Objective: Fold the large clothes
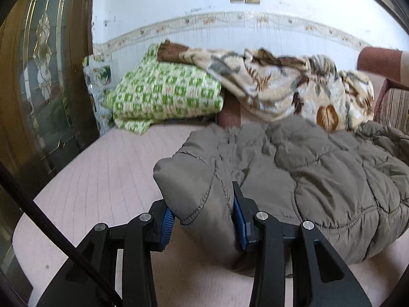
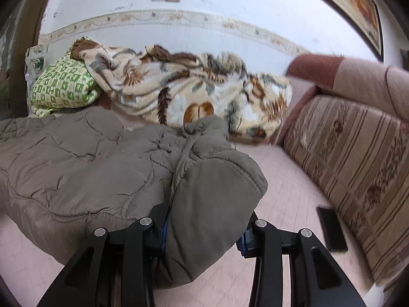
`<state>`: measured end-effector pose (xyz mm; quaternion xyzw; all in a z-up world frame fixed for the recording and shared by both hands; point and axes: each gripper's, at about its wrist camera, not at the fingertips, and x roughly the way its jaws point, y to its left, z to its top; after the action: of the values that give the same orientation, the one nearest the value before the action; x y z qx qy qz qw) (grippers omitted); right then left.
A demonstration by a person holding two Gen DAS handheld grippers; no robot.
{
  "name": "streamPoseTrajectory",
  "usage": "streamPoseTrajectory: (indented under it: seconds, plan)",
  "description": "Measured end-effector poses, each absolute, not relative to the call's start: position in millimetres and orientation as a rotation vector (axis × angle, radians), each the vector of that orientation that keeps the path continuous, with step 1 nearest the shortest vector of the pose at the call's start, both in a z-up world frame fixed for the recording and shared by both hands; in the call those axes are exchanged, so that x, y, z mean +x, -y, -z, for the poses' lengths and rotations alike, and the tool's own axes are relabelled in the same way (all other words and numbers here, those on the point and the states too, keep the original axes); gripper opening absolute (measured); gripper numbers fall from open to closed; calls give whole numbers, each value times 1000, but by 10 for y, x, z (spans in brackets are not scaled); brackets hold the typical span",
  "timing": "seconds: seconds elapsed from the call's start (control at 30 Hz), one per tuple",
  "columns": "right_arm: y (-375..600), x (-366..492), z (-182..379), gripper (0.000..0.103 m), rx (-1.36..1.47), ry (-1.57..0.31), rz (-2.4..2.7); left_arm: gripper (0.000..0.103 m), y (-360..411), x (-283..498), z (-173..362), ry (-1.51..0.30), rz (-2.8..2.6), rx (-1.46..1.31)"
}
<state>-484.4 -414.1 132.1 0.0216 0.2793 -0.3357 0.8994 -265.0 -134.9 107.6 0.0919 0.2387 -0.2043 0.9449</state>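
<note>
A: Jacket is the thing to place everything by. It is a grey-brown quilted one, and it lies spread on the pink surface. What is at its left?

B: To the left of the jacket stands a dark wooden door with patterned glass. Behind the jacket, to its left, lies a folded green and white blanket. Behind its middle lies a crumpled floral blanket.

A: And the grippers?

B: The left gripper is clenched on the left corner of the jacket; the thick padded cloth fills the space between the blue pads. The right gripper grasps the right corner of the jacket in the same way, and the cloth bulges over its fingers.

A: What is to the right of the jacket?

B: A striped sofa cushion, and beside it on the pink surface a small dark flat object which I cannot identify
</note>
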Motion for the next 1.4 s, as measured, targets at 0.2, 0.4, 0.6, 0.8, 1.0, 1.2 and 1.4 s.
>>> streamPoseTrajectory:
  seconds: [0.2,0.4,0.6,0.8,1.0,1.2,1.4]
  plan:
    - [4612,-5033,-825,60,453,-729,624,51,1134,-2467,-652,-786,402,101]
    - [5199,-5642,-279,78,1127,-602,490,79,510,-2261,-515,-909,371,-252]
    - [5100,-5938,-398,79,1123,-518,525,79,68,-2390,-704,-755,214,-392]
    - [5090,-6176,-844,76,921,-371,710,79,302,-2601,-957,-582,230,-248]
    - [4787,-5597,-939,36,693,-517,540,79,1068,-2953,-1014,-466,414,93]
    - [5123,-5568,-369,37,907,-690,564,80,1435,-2615,-518,-732,367,251]
    - [4884,-5496,-696,45,667,-668,641,81,1470,-2706,-648,-650,370,231]
